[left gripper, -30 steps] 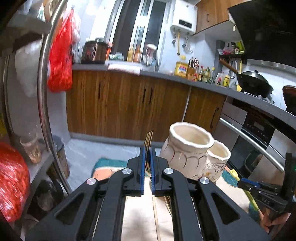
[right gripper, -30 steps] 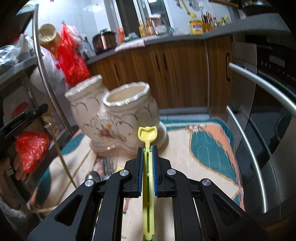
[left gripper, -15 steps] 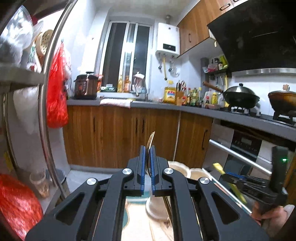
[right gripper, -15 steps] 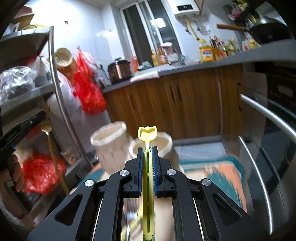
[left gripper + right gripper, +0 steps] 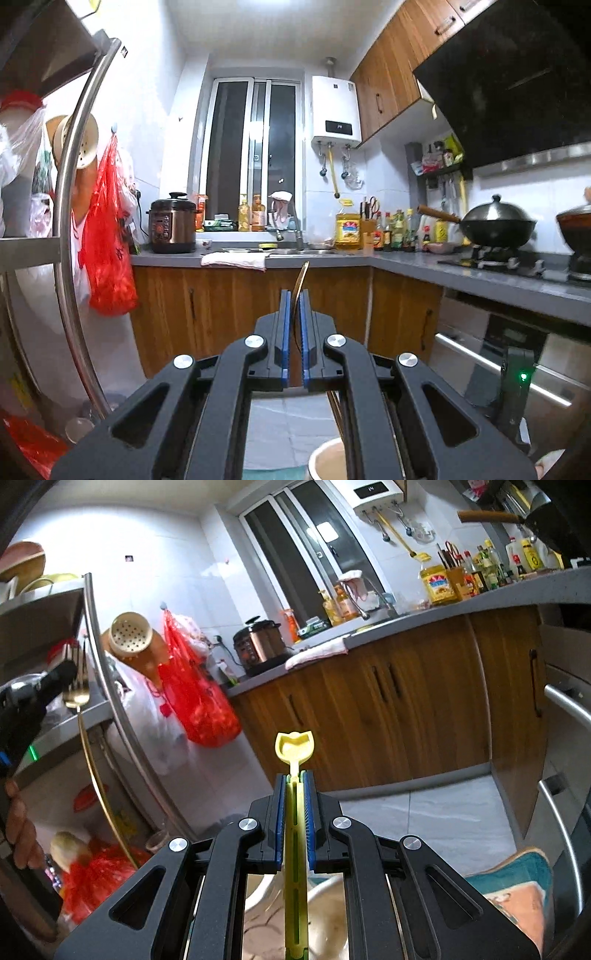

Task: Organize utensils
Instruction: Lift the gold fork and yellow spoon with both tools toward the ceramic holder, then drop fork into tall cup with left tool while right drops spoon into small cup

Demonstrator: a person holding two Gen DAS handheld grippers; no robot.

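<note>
My left gripper (image 5: 294,295) is shut on a gold fork (image 5: 300,284), seen edge-on, its handle running down toward the cream ceramic holder (image 5: 325,461) just below. From the right wrist view the same gold fork (image 5: 75,690) hangs from the left gripper (image 5: 55,679), tines up. My right gripper (image 5: 294,779) is shut on a yellow plastic utensil (image 5: 294,746), held upright above the cream holder (image 5: 325,904), whose rims show between my fingers.
A metal rack with red bags (image 5: 107,236) stands on the left. Wooden cabinets (image 5: 221,314) and a grey counter run across the back, an oven door handle (image 5: 565,705) is at the right. A teal and orange mat (image 5: 517,882) lies under the holder.
Both grippers have risen and tilted up with their utensils. The holder has dropped from the middle of both views to the bottom edge.
</note>
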